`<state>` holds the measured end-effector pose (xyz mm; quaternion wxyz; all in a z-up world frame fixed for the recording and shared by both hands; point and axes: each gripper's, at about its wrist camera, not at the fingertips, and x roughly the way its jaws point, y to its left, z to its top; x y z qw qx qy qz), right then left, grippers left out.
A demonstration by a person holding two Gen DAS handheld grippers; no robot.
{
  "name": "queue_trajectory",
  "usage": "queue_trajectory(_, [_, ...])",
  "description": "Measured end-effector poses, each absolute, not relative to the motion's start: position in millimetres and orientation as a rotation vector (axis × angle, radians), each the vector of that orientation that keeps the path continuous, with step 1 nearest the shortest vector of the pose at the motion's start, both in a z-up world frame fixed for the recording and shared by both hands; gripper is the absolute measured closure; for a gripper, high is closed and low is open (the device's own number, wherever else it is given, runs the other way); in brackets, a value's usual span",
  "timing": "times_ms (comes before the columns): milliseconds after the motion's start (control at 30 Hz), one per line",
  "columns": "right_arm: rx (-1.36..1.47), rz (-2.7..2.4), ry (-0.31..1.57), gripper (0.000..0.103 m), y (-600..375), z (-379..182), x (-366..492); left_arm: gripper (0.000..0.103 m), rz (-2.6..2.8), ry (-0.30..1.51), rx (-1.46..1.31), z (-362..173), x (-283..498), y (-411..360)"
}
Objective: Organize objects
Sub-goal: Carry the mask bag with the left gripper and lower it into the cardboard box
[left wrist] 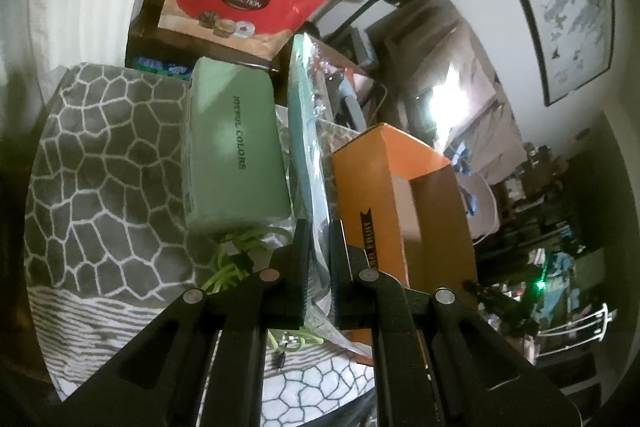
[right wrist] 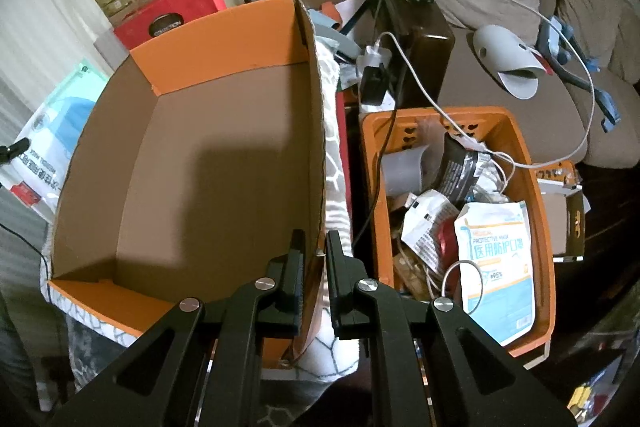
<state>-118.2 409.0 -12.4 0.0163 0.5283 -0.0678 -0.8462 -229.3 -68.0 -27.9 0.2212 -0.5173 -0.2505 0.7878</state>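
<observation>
My left gripper is shut on a flat clear packet of face masks, seen edge-on and standing upright between a pale green box marked "JOYFUL COLORS" and an orange cardboard box. The right wrist view looks down into that same cardboard box, which is open-topped with nothing inside. My right gripper is shut on the box's right wall, one finger inside and one outside. The mask packet shows beyond the box's left side.
A grey patterned cloth covers the surface, with a green cable under the green box. Right of the cardboard box, an orange plastic basket holds packets and cables. Red gift bags stand behind. A white cable crosses the sofa.
</observation>
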Motion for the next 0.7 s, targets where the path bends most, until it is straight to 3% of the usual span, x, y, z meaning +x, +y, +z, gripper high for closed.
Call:
queue_trajectory(400, [1.641, -2.636, -0.228, 0.094, 408.9, -11.2, -119.4, 0.095, 2.2, -0.78, -1.246, 31.1, -217.9, -56.1])
queue_trajectory(700, [1.637, -2.637, -0.235, 0.094, 409.3, -11.3, -119.0, 0.095, 2.137, -0.801, -1.147, 55.9, -204.7, -2.5])
